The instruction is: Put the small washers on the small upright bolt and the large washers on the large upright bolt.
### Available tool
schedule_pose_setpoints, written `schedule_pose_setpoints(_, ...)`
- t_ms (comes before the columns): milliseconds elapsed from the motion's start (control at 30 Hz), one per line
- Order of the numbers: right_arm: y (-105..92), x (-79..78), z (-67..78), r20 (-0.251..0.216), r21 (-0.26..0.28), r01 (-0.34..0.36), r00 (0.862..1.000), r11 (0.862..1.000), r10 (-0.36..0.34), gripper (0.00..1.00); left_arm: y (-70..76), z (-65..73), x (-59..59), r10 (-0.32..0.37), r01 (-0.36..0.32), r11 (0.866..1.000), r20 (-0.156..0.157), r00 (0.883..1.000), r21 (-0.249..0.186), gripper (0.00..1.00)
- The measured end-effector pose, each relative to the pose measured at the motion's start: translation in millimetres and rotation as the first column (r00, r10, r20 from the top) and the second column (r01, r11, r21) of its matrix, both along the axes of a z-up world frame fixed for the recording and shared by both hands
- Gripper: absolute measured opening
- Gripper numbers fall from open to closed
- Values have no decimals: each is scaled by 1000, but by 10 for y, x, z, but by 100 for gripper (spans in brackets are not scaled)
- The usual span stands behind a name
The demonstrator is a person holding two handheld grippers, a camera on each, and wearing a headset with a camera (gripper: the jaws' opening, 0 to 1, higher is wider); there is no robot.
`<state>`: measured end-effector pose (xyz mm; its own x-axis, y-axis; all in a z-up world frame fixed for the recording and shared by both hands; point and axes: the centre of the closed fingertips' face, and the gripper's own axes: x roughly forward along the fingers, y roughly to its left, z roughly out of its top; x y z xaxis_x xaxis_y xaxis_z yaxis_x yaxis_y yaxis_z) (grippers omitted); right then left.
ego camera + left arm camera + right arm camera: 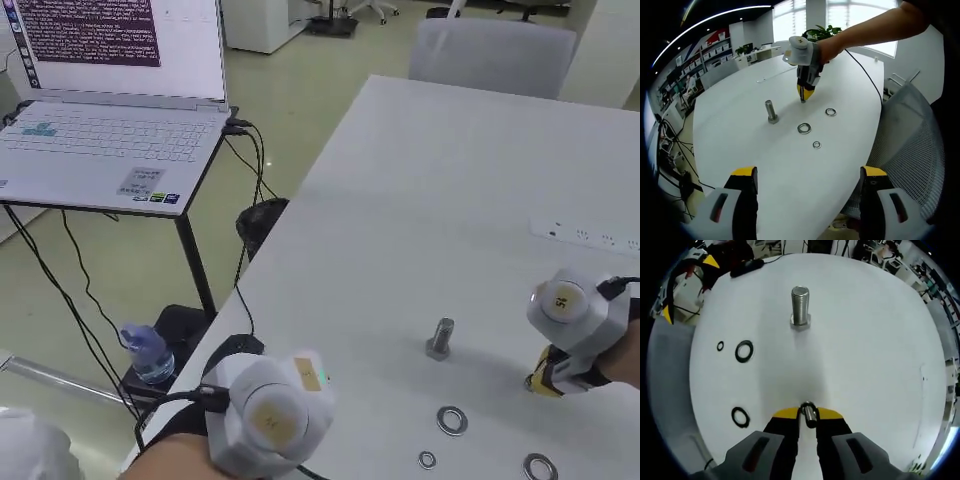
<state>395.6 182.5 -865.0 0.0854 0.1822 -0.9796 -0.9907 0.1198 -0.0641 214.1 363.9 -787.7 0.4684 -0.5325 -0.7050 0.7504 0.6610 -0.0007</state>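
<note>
Three washers lie loose on the white tabletop (400,200): two large flat steel washers (744,351) and one small flat steel washer (720,346), none yet on a bolt. The large grey hex-head steel bolt (440,338) stands on its head, thread up, ready to receive them. The right gripper (807,415) has its yellow-tipped jaws clamped on the small dark steel bolt (810,413), apparently to stand it upright nearby. The left gripper (810,172) is held back, jaws wide apart, holding nothing.

White table (420,200), grey chair (490,55), open laptop (100,140), pale floor (290,100)
</note>
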Motion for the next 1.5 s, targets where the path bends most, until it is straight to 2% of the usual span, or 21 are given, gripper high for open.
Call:
schedule_pose_setpoints(367,15,-5,21,-9,7,17,1000,1000,-17,13,4,33,30,6,-6,1000,7,1000,-3,82)
schedule_pose_setpoints(900,13,-65,51,-6,5,14,1000,1000,-14,14,-9,21,-11,3,-3,1000,2,1000,-1,79)
schedule_pose_setpoints(1300,3,-52,94,-7,21,15,1000,1000,-15,22,-4,34,-42,5,-5,1000,5,1000,2,79)
schedule_pose_setpoints(1500,43,-55,178,-4,35,9,1000,999,-9,23,-6,53,-42,6,-6,1000,9,1000,-1,79)
